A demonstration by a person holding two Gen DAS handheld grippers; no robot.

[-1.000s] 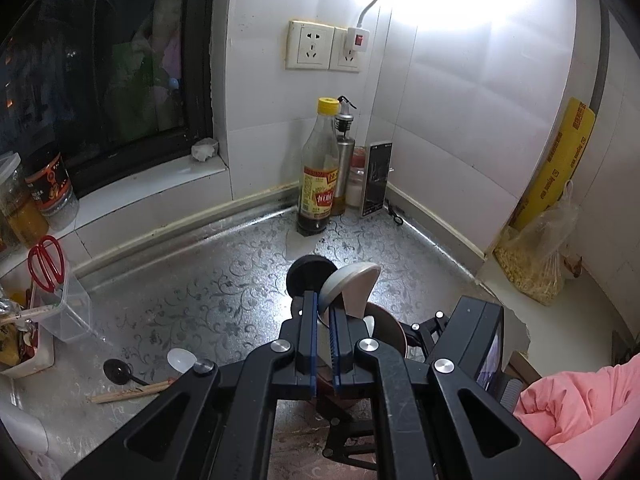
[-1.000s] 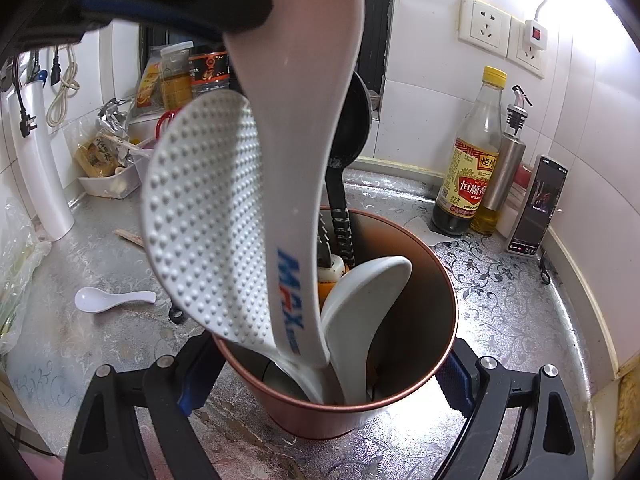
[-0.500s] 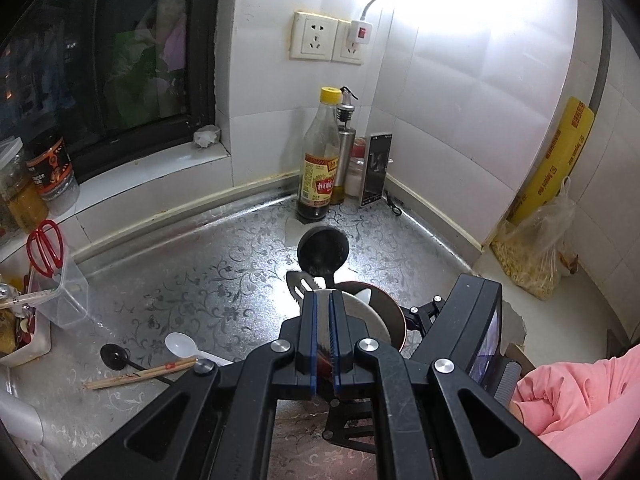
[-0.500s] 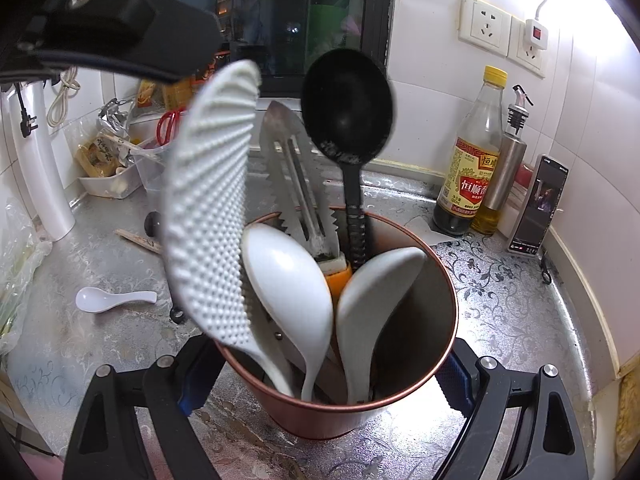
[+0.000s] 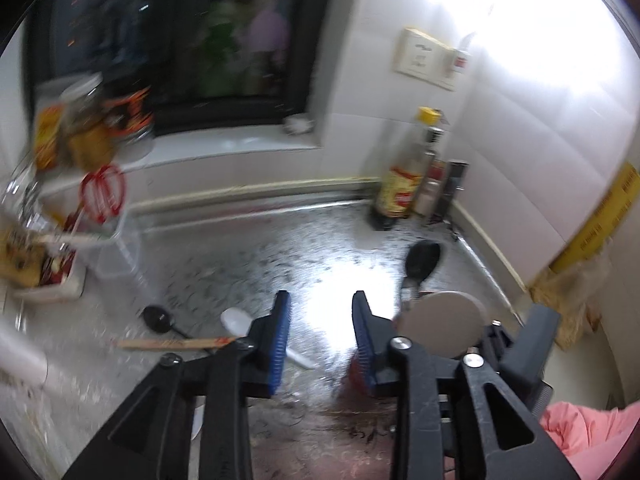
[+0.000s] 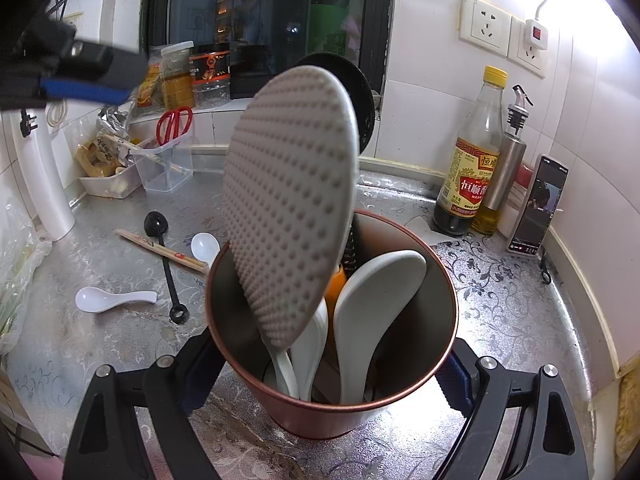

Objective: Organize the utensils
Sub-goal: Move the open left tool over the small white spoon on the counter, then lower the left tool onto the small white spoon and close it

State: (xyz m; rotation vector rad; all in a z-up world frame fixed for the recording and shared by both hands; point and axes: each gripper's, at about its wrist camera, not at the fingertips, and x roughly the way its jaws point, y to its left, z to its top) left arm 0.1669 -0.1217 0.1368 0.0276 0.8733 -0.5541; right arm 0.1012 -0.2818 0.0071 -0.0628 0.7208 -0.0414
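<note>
Now off the paddle (image 6: 290, 200), left gripper (image 5: 320, 320) opening, empty. Paddle head-up, leaning left in cup (image 6: 416, 380), right gripper (image 6: 328, 376) clamped round it. Spoons (image 6: 114, 299), chopsticks (image 6: 160, 249) loose beside.

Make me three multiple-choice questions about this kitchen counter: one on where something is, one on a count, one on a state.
1. Where is the dimpled rice paddle?
A. in the copper cup
B. flat on the counter
C. on the windowsill

2. How many white spoons lie loose on the counter?
A. none
B. two
C. five

3. What is between the left tongs?
A. chopsticks
B. the paddle
C. nothing

Answers: 1 A, its handle goes down inside the cup. 2 B, one lies near the black spoon, another by the chopsticks. 3 C, they are opening on bare counter.
</note>
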